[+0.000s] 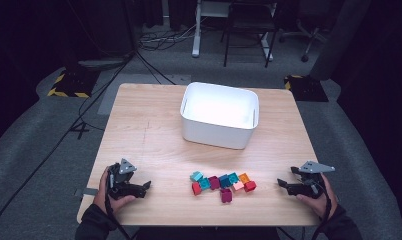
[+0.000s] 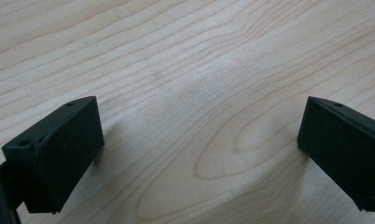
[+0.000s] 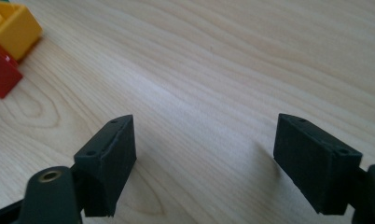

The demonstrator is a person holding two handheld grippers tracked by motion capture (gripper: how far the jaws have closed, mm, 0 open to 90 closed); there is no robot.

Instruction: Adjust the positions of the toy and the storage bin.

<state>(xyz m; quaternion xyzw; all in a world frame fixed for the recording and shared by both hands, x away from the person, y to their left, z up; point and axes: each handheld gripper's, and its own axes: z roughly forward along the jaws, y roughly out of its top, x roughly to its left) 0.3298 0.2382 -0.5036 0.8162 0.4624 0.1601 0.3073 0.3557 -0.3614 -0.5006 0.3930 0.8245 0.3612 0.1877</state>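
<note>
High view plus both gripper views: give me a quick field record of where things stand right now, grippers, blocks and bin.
left gripper: open, jaws wide apart, nothing between them, low over bare wood at the near left of the table
right gripper: open, empty, near right, pointing toward the blocks
blocks: loose cluster of small coloured bricks, near centre, between the grippers
nearest to right gripper: red block and yellow block
white bin: far centre, looks empty
</note>
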